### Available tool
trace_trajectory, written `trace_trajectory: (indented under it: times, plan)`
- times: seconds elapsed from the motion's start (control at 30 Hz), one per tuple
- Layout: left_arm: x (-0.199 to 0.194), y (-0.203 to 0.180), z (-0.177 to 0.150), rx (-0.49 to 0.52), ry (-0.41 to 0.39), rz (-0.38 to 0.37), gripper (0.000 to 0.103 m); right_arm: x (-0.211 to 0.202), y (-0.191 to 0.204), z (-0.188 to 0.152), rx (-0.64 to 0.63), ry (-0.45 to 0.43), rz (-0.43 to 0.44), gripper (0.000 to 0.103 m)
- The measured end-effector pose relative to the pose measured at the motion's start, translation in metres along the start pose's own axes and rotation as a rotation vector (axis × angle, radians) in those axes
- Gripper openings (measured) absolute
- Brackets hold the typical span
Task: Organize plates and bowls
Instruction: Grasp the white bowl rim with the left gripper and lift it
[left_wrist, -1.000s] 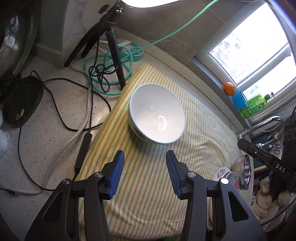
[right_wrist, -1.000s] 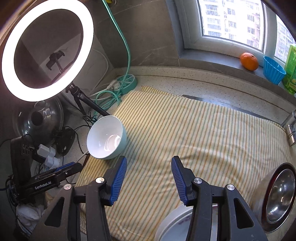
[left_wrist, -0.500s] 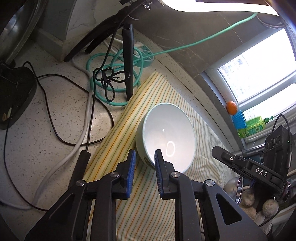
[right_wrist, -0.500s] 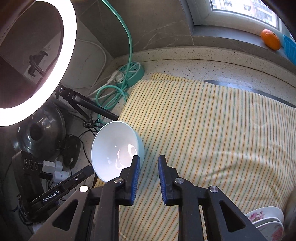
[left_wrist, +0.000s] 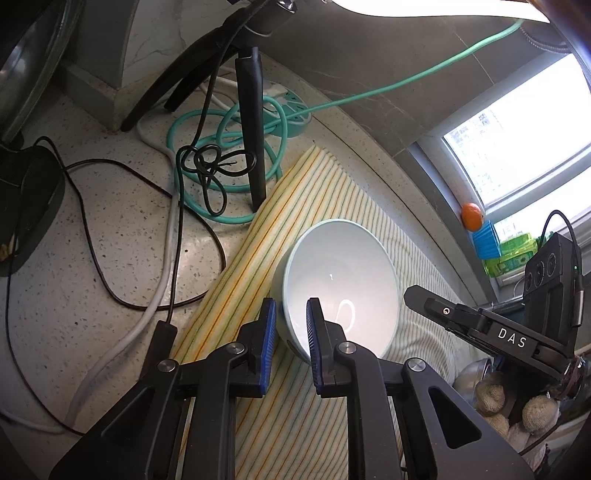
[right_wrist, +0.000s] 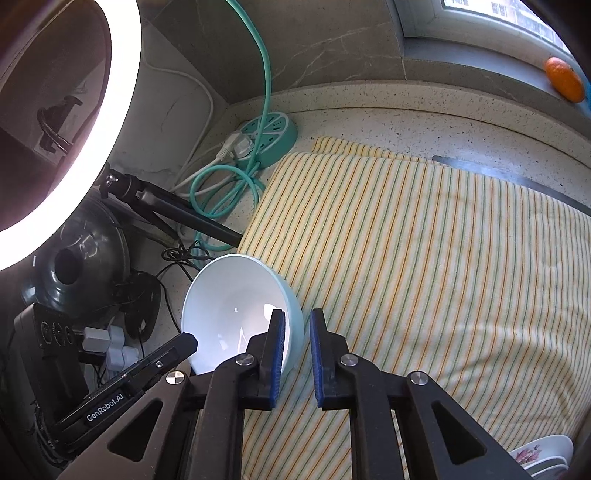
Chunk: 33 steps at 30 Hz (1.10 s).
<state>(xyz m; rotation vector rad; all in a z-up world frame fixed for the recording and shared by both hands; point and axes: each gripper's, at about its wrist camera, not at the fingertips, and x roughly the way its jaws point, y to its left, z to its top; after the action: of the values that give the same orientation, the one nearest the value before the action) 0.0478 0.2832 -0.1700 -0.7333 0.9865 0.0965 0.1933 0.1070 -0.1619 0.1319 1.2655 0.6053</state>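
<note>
Jaws of left gripper (left_wrist: 290, 325) and right gripper (right_wrist: 296, 334) have just closed, pinching bowl (left_wrist: 343, 273) rim.

Floral plates (right_wrist: 543, 456) cut by the lower edge; bowl's near rim (left_wrist: 295, 345) behind tongs.

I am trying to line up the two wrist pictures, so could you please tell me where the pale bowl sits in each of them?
Left wrist: the bowl sits at centre, just above the left gripper, whose pads straddle its near rim.
Right wrist: the bowl lies left of centre, low, with the right gripper astride its rim.
Shared landmark: the striped cloth beneath the bowl.
</note>
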Motion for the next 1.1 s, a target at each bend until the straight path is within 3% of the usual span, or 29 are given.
trace_trajectory:
  times: [0.63, 1.1]
  plan:
    - [0.01, 0.001, 0.006, 0.014, 0.015, 0.025, 0.009, 0.019, 0.001, 0.005, -0.003, 0.046, 0.008, 0.006]
    - [-0.005, -0.013, 0.0, 0.027, -0.004, 0.009, 0.009, -0.013, 0.001, -0.008, 0.014, 0.03, 0.018, 0.006]
